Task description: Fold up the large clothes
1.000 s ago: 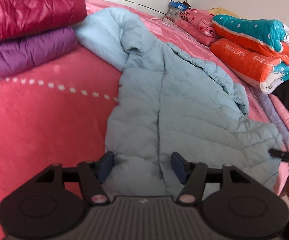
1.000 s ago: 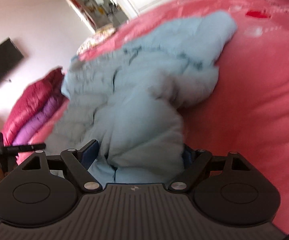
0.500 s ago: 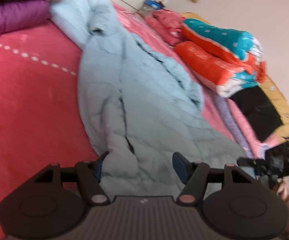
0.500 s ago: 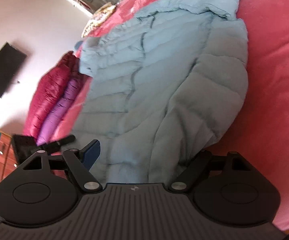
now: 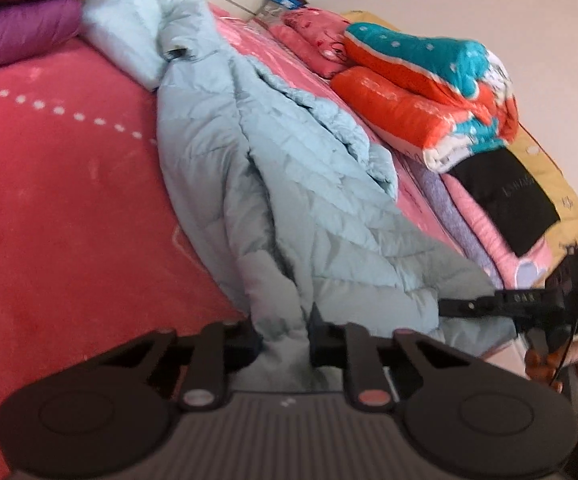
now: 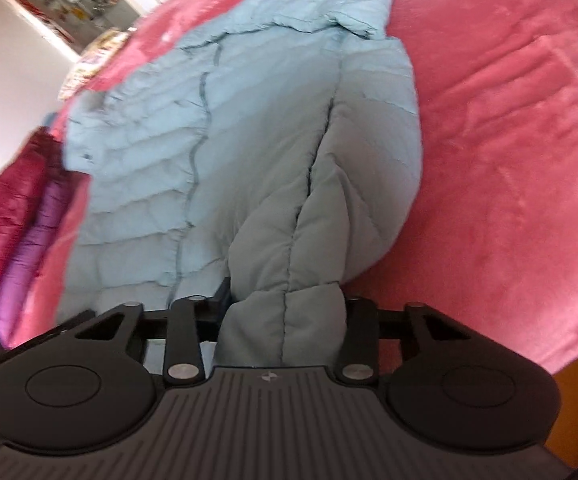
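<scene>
A long light-blue puffer coat lies stretched along the pink bed, hood at the far end. My left gripper is shut on the coat's near hem, which bunches between the jaws. In the right wrist view the same coat runs away from me. My right gripper is shut on a thick fold of the hem at the coat's other bottom corner. The right gripper also shows at the right edge of the left wrist view.
Folded magenta and purple coats are stacked at the far left of the bed. Rolled orange and teal quilts and folded clothes lie along the right side. White cupboards stand behind the bed.
Both grippers have closed on the coat's hem, where earlier they stood open around it. The coat is pulled longer and narrower toward me, with fresh creases near the hem.
</scene>
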A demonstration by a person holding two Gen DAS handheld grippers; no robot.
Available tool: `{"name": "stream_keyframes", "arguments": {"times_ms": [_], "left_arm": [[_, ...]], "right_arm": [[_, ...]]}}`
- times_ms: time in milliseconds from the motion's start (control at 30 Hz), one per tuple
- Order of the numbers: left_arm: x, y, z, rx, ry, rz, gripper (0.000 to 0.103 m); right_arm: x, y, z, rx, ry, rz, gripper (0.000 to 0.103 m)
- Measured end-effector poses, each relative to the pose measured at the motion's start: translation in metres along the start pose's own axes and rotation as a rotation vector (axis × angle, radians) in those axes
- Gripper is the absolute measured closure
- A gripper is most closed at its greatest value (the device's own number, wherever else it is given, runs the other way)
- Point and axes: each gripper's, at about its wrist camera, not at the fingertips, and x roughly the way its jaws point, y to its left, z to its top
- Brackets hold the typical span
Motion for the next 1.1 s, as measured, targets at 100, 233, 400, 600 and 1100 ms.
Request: {"name": "stream_keyframes", "arguments": {"times_ms": [100,233,400,600,1100], "left_arm": [[-0.004,-0.006,-0.001,0.036,0.012,-0.040,0.094],[-0.014,-0.011,-0.004,0.096,0.034,-0.067,0.094],[-0.013,-0.012,-0.008,0.145,0.120,-0.058,0.091],[-0.021,-0.016,-0.004,0.193,0.154,-0.019,0.063],[-0.061,-0.007,0.029,0.205,-0.081,0.168,0.034]], "right_arm": [[0.006,0.014,-0.001,-0.022,-0.014,-0.036,0.059],[0.002,0.023,-0.005,-0.023,-0.036,-0.090,0.060],[0.004,0.022,-0.007,-0.015,-0.023,-0.202,0.061],[0.001,0.025,0.000,0.007,-0.041,-0.275,0.018],[-0.020,0.064,0.017,-0.024,-0.412,-0.150,0.000]]}}
